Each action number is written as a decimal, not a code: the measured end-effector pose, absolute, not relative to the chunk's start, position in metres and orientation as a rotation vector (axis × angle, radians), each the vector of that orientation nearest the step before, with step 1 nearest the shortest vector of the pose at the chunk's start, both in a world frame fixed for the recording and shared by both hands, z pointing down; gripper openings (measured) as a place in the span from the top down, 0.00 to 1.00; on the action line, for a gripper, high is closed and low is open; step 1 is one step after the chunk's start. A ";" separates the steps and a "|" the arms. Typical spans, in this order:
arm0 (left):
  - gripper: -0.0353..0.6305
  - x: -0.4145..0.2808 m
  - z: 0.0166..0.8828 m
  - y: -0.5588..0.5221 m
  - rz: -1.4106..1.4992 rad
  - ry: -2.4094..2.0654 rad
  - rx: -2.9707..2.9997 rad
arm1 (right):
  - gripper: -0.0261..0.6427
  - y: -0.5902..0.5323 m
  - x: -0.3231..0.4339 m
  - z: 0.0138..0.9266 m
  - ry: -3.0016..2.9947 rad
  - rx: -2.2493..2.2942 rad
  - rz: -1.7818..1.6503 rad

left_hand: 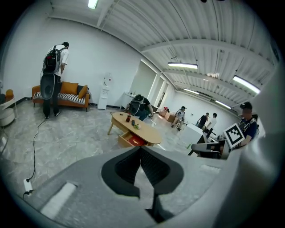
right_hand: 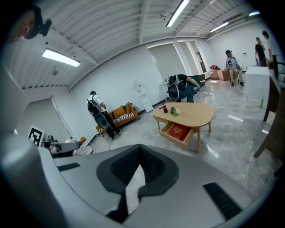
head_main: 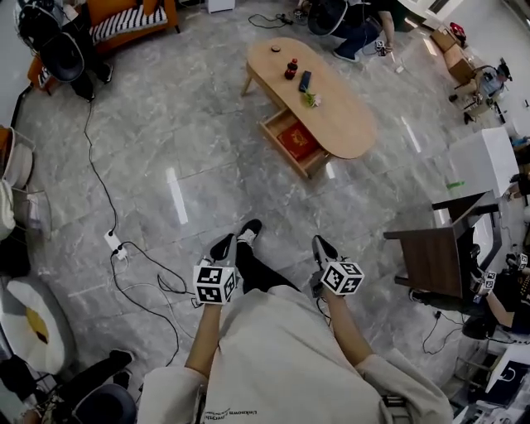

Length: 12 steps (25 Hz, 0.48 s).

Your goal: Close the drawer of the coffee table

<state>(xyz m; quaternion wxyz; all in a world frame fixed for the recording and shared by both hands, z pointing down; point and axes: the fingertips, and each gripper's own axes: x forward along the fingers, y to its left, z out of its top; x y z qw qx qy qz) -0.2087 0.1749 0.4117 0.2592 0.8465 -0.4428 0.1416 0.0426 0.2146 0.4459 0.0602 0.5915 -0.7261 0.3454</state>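
A person stands on the grey marbled floor (head_main: 182,124) well apart from the oval wooden coffee table (head_main: 339,116), a gripper in each hand held close to the body. The left gripper (head_main: 222,247) and the right gripper (head_main: 323,247) both point towards the table, each with its jaws pressed together at the tips and nothing between them. The table's drawer (head_main: 281,151) stands pulled out on the side nearer the person, with a flat red item (head_main: 298,141) lying inside. A small dark bottle (head_main: 291,69), a dark oblong object (head_main: 305,80) and something green (head_main: 311,99) sit on the tabletop. An orange sofa (head_main: 132,21) stands beyond.
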 end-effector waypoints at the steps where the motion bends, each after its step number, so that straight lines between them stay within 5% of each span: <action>1: 0.93 -0.212 0.412 0.166 0.386 -1.204 2.287 | 0.94 0.203 0.040 0.449 -2.189 1.781 1.055; 12: 0.93 -0.248 0.383 0.020 0.433 -1.226 2.281 | 0.94 0.039 0.000 0.445 -2.241 1.821 1.124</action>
